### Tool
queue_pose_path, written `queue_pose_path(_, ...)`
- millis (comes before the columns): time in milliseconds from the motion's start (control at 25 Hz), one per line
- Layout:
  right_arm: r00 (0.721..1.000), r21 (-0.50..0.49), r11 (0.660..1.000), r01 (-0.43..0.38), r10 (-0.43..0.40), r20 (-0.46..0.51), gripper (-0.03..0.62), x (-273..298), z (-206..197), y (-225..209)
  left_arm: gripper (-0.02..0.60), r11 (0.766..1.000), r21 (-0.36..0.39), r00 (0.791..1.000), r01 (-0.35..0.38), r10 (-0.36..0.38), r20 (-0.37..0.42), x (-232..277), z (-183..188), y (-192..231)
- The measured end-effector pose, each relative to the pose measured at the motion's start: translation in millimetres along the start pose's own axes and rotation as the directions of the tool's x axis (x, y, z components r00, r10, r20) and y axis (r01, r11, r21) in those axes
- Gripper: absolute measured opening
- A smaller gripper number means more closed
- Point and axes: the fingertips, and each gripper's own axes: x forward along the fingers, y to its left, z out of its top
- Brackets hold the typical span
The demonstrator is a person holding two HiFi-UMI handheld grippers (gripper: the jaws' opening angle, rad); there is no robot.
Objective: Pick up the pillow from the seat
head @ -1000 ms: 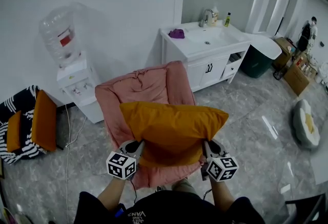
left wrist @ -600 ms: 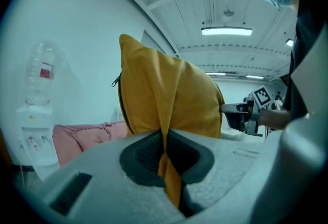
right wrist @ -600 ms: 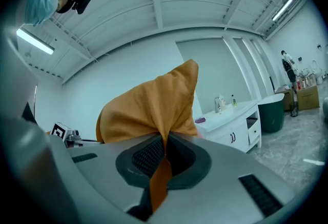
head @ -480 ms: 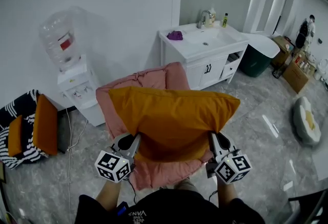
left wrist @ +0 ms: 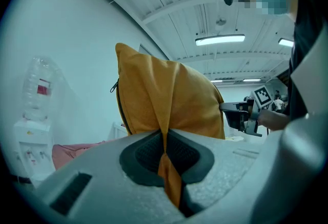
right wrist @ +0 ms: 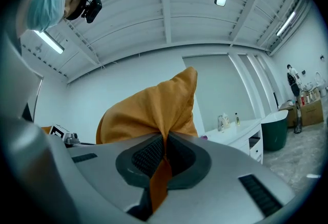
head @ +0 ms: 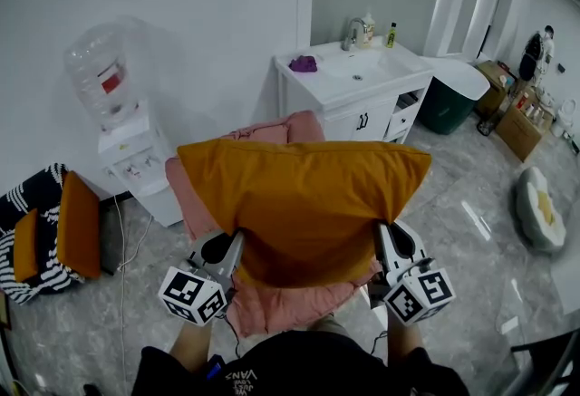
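Head view: orange pillow held up over the pink seat.
Its fabric edge is pinched by the left gripper and the right gripper; the seat lies below them.

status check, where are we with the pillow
Both shut on the pillow: left gripper, right gripper. Pillow held up above the pink chair. Nothing blocking.
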Motion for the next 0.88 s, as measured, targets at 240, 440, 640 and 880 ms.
queue_pose_path(240,1.000,-0.005,1.000,-0.007,0.007,0.006,0.010,-2.0,2.0,-1.7,0.021,1.000,-0.003,1.000,-0.004,0.004,0.001,1.6,0.0,-2.4)
queue_pose_path(440,1.000,0.000,1.000,-0.004,0.004,-0.008,0.010,1.8,-1.6,-2.1,0.021,1.000,-0.009,1.000,-0.010,0.010,-0.006,2.7,-1.7,1.6)
queue_pose_path(640,1.000,-0.002,1.000,-0.006,0.006,-0.018,0.009,6.9,-4.5,-2.3,0.021,1.000,-0.015,1.000,-0.016,0.016,-0.014,4.7,-4.9,6.1)
queue_pose_path(880,1.000,0.012,1.000,0.003,-0.003,-0.031,0.009,9.6,-7.8,-5.1,0.021,0.999,-0.025,0.999,-0.021,0.021,-0.027,7.2,-8.2,7.6)
